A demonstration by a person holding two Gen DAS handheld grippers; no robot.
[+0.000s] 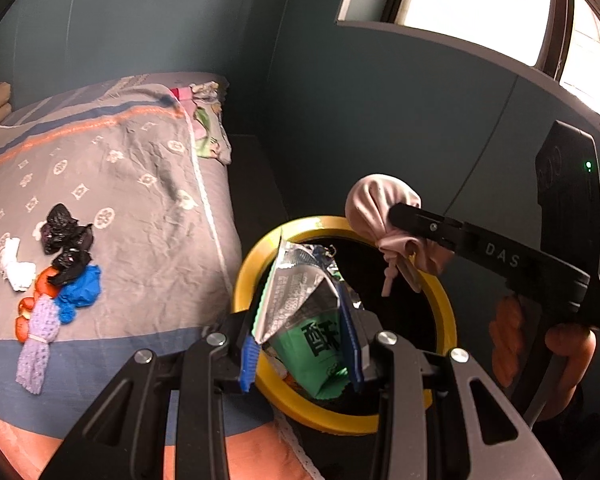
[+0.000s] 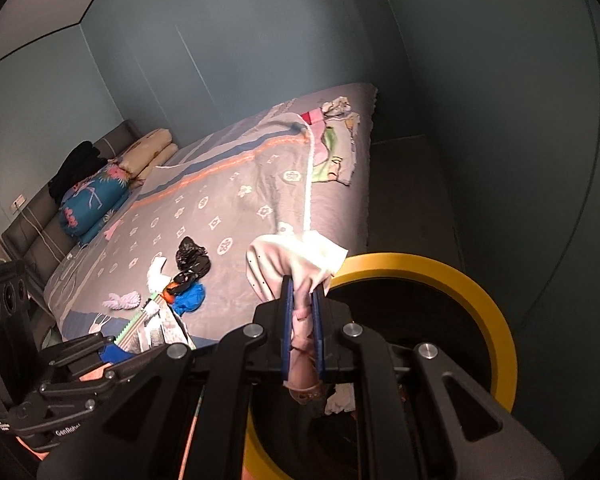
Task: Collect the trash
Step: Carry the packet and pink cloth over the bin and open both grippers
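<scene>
Left gripper [image 1: 300,344] up front, fingers pinching a crumpled snack wrapper [image 1: 304,312], silver inside, green outside, right over the mouth of the yellow-rimmed bin [image 1: 446,304]. One large dark printed character shows on the green face; the smaller print on the foil is too blurred to read. The near arc of the bin's rim is cut off behind the gripper's linkage.

Right gripper [image 2: 302,324], fingers pressed tight on a knotted pink cloth bundle [image 2: 284,264], also held above the bin, on its far side from the wrapper. In the left wrist view the letters "DAS" read along that gripper's arm, and the hand behind it is blurred and partly cut off. Inside the bin it's dark; a white scrap shows there, hard to make out.

Beyond the bin, on the bed [image 1: 148,200], more trash lies well back from the bed's edge: black crumpled plastic [image 1: 66,240], a blue piece [image 1: 80,290], a white scrap [image 1: 16,266], a lilac knitted piece [image 1: 38,336]. A strip of bare floor runs between bed and wall past the bin.
</scene>
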